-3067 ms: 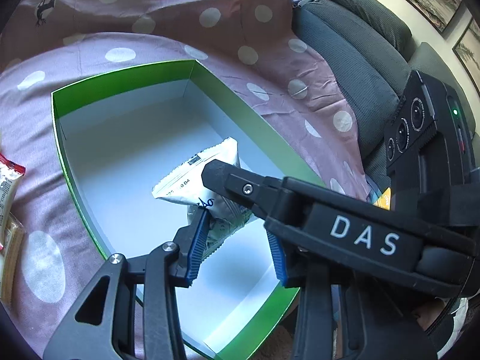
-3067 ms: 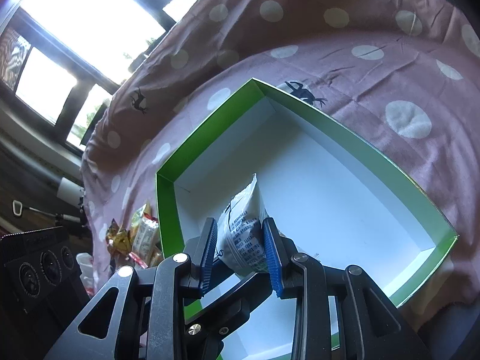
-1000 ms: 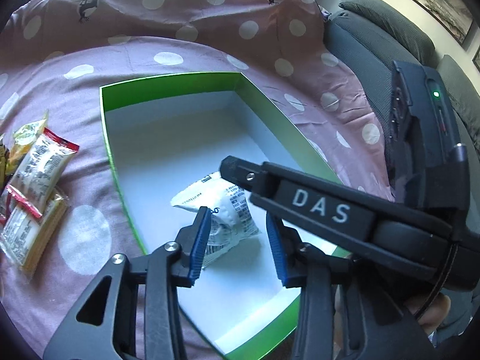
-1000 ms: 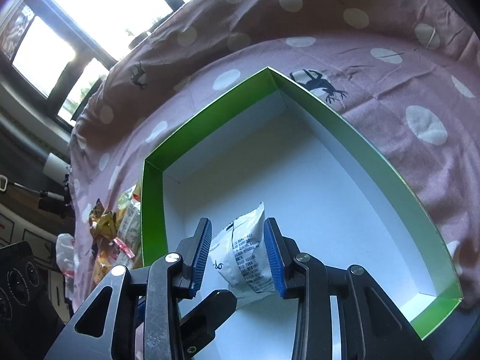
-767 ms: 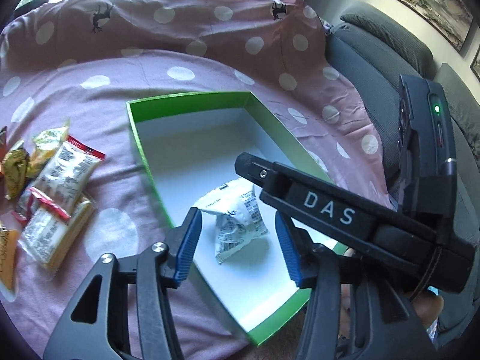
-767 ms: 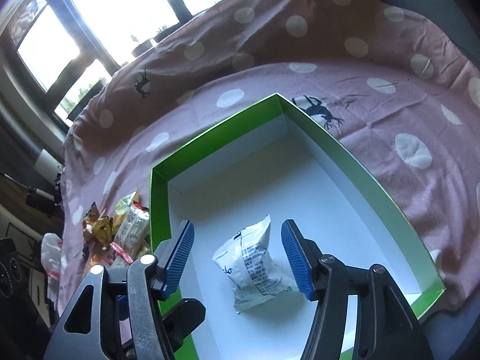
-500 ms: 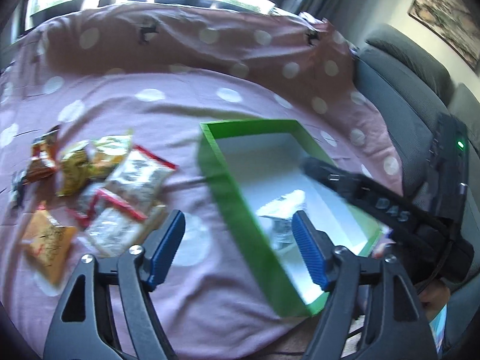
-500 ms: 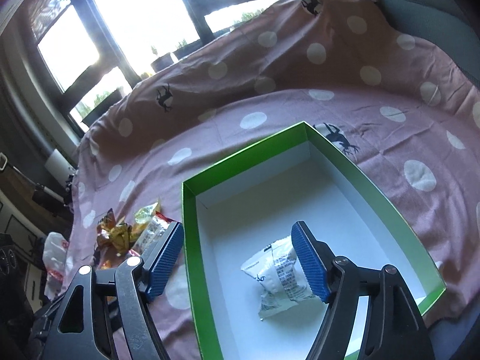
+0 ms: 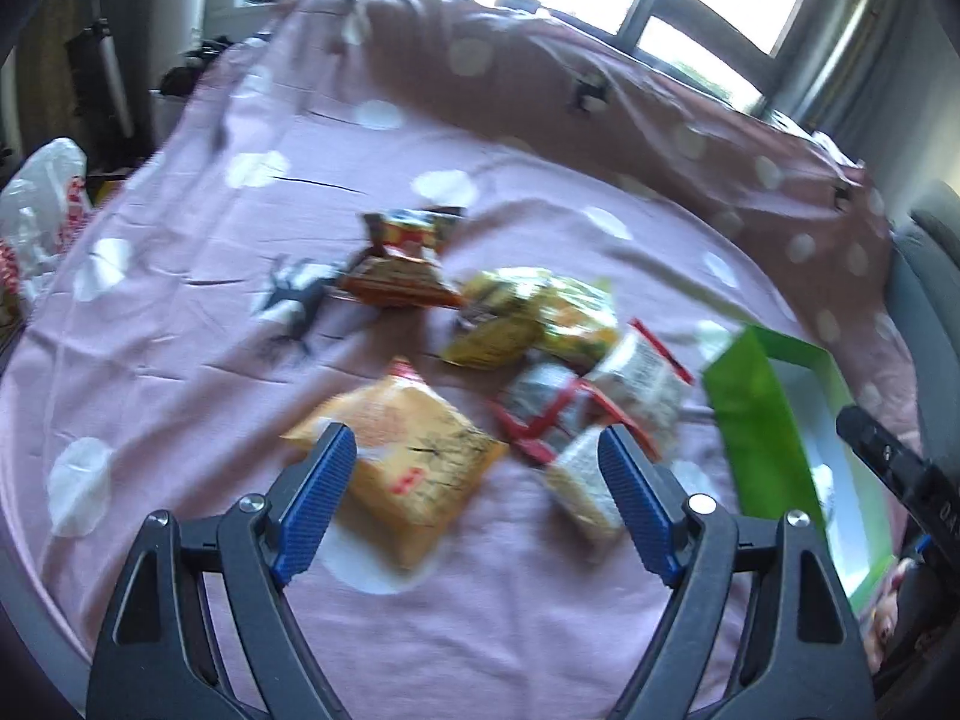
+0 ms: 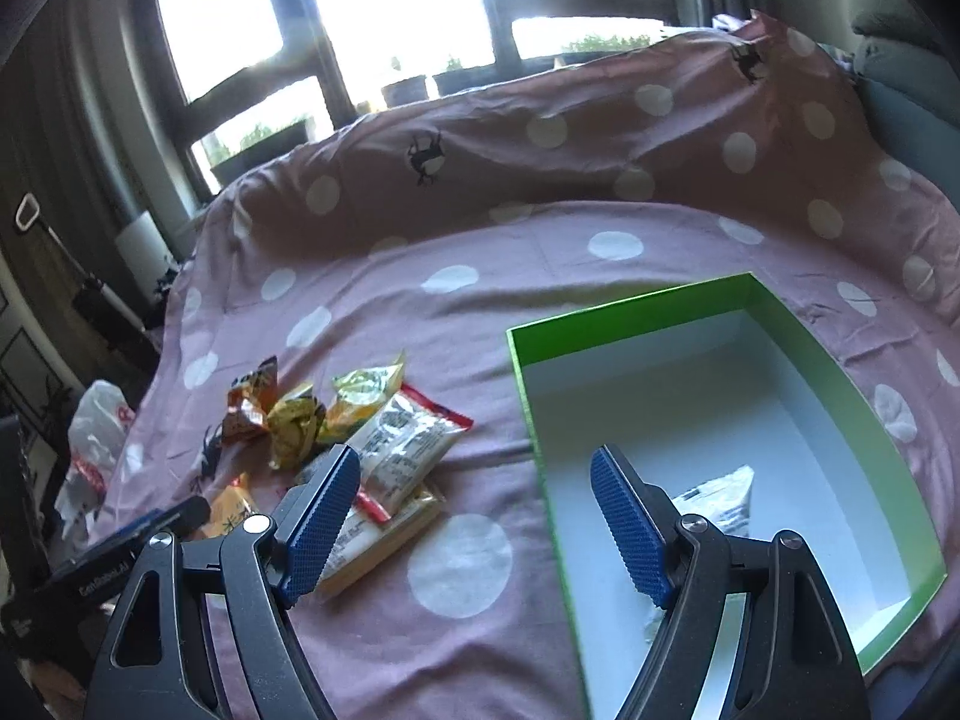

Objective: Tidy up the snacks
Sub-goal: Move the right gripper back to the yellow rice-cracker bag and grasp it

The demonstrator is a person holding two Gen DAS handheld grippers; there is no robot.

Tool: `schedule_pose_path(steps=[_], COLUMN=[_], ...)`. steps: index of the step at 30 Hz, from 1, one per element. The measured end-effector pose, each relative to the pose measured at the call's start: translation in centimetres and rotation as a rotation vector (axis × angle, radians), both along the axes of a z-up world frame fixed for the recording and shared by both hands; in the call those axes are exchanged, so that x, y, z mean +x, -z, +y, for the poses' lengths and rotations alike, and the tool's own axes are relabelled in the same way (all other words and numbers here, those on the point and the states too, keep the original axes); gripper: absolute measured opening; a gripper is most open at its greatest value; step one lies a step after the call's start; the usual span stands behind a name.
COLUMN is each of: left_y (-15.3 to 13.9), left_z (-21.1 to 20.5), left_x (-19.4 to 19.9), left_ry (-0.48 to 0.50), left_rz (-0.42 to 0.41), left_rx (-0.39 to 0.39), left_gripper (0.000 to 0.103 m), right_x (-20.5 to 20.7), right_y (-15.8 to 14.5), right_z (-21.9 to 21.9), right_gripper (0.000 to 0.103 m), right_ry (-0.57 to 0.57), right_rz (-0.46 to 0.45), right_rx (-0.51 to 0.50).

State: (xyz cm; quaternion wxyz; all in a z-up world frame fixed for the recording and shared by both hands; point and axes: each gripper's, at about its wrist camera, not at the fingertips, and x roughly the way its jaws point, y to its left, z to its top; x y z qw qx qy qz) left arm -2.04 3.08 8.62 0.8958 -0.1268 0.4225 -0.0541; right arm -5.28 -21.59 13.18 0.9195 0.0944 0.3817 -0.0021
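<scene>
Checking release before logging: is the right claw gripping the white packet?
No: the right claw is open and the white packet lies loose in the green box.

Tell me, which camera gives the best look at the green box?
The right wrist view. The green box fills much of that picture, all four walls and the white floor visible, with a white snack packet lying inside, partly behind a gripper finger. The left wrist view shows only a blurred piece of the box at its right edge.

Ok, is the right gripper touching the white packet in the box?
Apart. The right wrist view shows the right gripper open wide, and the white packet lies on the floor of the green box, beyond the fingertips.
</scene>
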Motion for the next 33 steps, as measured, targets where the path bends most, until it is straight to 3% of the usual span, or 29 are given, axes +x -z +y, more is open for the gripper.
schedule_pose_path(steps=[10,17,22,24,26,29,33], left_y=[1.9,2.7,3.7,4.3,4.7,5.2,5.5], left_z=[4.2,4.2,3.8,3.7,3.6,3.3,3.0], left_x=[1.2,1.6,2.0,2.3,2.4,2.4,2.5], left_ry=[-0.103,-0.094,-0.081,-0.084,-0.070,-0.042,-0.048], left_rz=[0.119,0.176,0.222,0.248,0.269,0.289,0.297], left_rx=[-0.108,-0.116,-0.118,-0.132,-0.164,-0.198,-0.158], left_gripper=[0.084,0.083,0.082,0.082,0.075,0.065,0.055], right_x=[3.1,7.4,9.2,9.7,10.2,10.6,10.8], right_y=[1.6,2.9,4.7,5.5,6.6,8.5,10.3], right_z=[7.7,10.2,12.2,13.3,14.4,15.6,16.7], right_gripper=[0.080,0.080,0.080,0.073,0.062,0.061,0.056], right_ry=[-0.203,-0.312,-0.389,-0.451,-0.514,-0.545,-0.595], right_rz=[0.083,0.247,0.297,0.309,0.347,0.395,0.448], right_rx=[-0.113,0.076,0.123,0.152,0.180,0.202,0.257])
